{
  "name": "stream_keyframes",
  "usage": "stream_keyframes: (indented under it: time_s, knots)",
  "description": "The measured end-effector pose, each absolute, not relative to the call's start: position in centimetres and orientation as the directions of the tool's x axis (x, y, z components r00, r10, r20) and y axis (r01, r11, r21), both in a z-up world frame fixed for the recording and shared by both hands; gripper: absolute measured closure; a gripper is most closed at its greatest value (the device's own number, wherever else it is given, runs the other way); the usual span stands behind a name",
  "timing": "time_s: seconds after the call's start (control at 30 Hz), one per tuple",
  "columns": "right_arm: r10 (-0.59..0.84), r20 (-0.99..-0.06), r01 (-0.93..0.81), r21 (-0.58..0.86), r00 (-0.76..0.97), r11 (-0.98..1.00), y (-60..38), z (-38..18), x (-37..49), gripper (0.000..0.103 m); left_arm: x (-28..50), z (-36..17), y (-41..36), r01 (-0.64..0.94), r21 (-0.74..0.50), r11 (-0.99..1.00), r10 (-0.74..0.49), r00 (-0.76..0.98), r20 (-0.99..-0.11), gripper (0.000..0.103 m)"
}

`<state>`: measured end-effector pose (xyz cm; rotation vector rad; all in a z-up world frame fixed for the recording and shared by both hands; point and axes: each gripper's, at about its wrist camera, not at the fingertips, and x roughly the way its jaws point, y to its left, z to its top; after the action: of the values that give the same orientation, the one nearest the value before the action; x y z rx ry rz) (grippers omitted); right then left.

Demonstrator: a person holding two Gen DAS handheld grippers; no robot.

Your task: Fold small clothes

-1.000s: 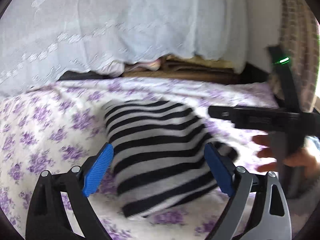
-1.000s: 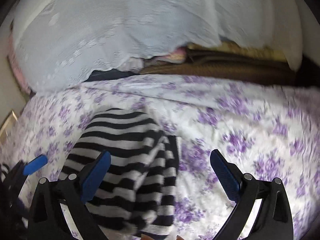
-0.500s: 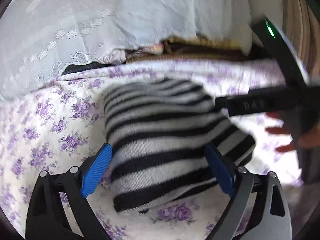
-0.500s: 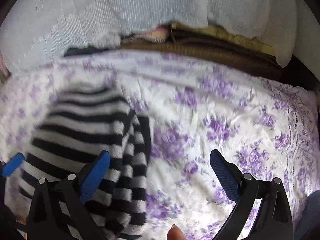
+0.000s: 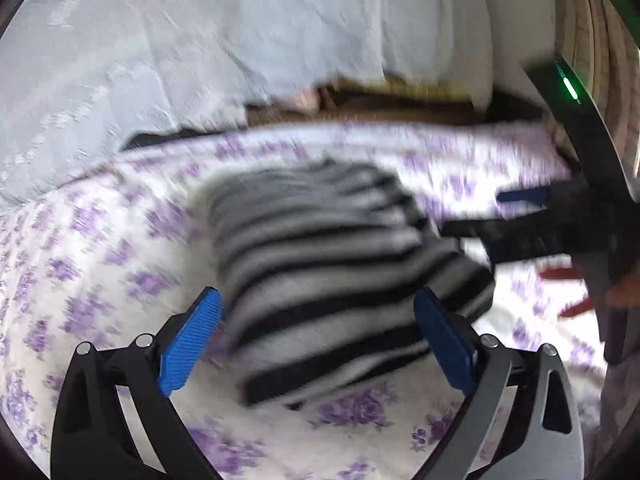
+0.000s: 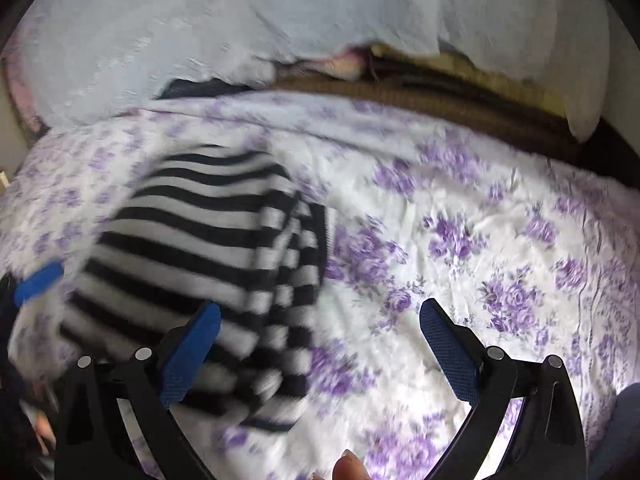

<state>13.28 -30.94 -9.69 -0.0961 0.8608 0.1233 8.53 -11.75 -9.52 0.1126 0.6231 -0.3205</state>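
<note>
While the striped garment (image 5: pixel 332 276) is lying folded on the floral bedsheet (image 6: pixel 500 240), toward its left side in the right wrist view, we are seeing its long axis running away from us toward the pale blue cover (image 5: pixel 200 48) at the far edge, stripes lying crosswise. Our left gripper (image 5: pixel 316 344) is tilting downward, its jaws just having widened, straddling the garment's near end without pressing it. Our right gripper (image 6: pixel 320 348) is hanging released, angled steeply down over bare sheet at the garment's right edge.
</note>
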Motion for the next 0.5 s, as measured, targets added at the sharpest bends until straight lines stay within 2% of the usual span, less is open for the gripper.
stream_keyframes:
  time_s: [0.07,0.1,0.17,0.23,0.37,0.5]
  knots:
    - [0.072,-0.767,-0.184,-0.062,0.638,0.981,-30.4,-10.1,12.1,0.003,8.7,-8.5,-10.6,0.295,-0.001,0.955,-0.245,0.789,-0.563,0.008]
    - [0.055,-0.784,-0.187,-0.078,0.618,0.979,-30.2,-11.1,12.1,0.003,9.2,-8.5,-10.1,0.290,-0.023,0.957,-0.249,0.777,-0.578,0.008]
    - [0.052,-0.811,-0.157,-0.049,0.582,0.986,-30.9,-13.0,12.4,0.003,11.3,-10.3,-9.9,0.286,-0.069,0.956,-0.256,0.691,-0.677,0.008]
    - [0.133,-0.812,-0.133,0.069,0.568,0.989,-32.3,-13.6,12.4,0.003,12.9,-13.3,-10.1,0.265,-0.072,0.961,-0.227,0.616,-0.754,0.006]
    - [0.093,-0.785,-0.126,0.019,0.613,0.992,-31.4,-11.7,11.6,0.003,13.6,-14.1,-7.3,0.234,-0.309,0.922,-0.387,0.575,-0.721,0.005]
    - [0.117,-0.755,-0.129,0.044,0.645,0.991,-30.8,-10.6,12.6,0.003,14.0,-10.7,-6.7,0.223,-0.251,0.942,-0.334,0.690,-0.642,0.005]
